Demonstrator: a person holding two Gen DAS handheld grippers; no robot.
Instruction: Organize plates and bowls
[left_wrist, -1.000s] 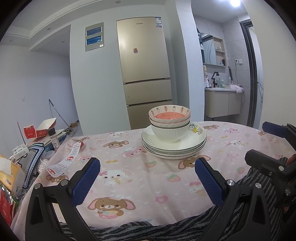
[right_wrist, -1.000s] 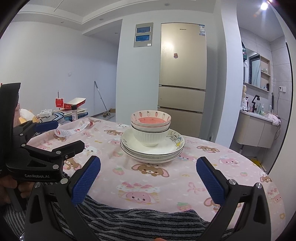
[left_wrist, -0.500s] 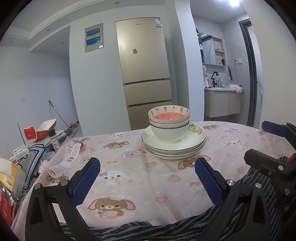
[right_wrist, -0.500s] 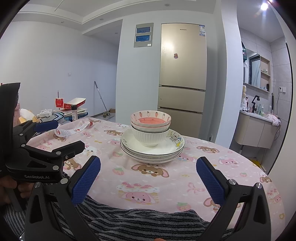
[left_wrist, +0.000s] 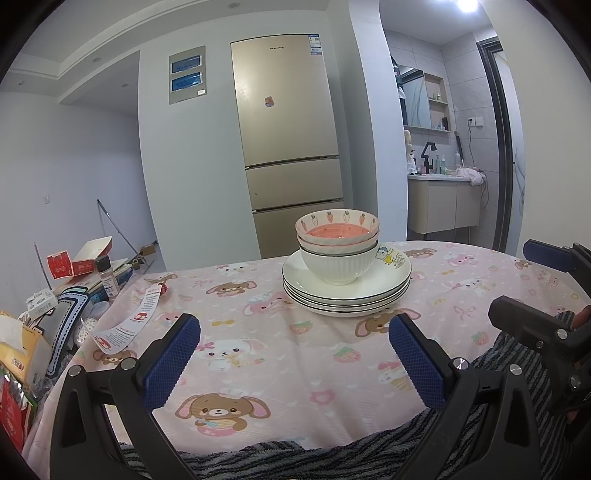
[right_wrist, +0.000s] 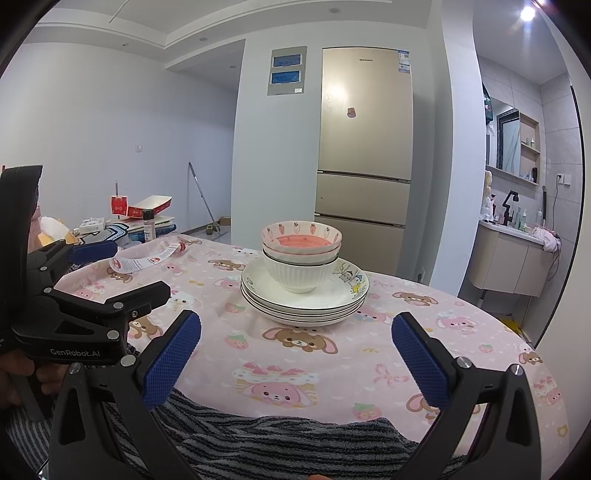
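Bowls (left_wrist: 337, 242): three nested; glossy strawberry-print top, ribbed white base.
Plates (left_wrist: 347, 291): round, dark-rimmed, stacked.
Left gripper (left_wrist: 293, 360): spread wide, empty.
Right gripper (right_wrist: 295, 360): spread wide, empty.
Tablecloth (left_wrist: 258, 332): pink cartoon-print fabric.

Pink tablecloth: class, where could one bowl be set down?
Bare cloth lies between the stack of plates and the open left gripper, and right of the stack toward the table's edge. The far-left corner is crowded: a paper leaflet, then boxes and a spice bottle beyond.
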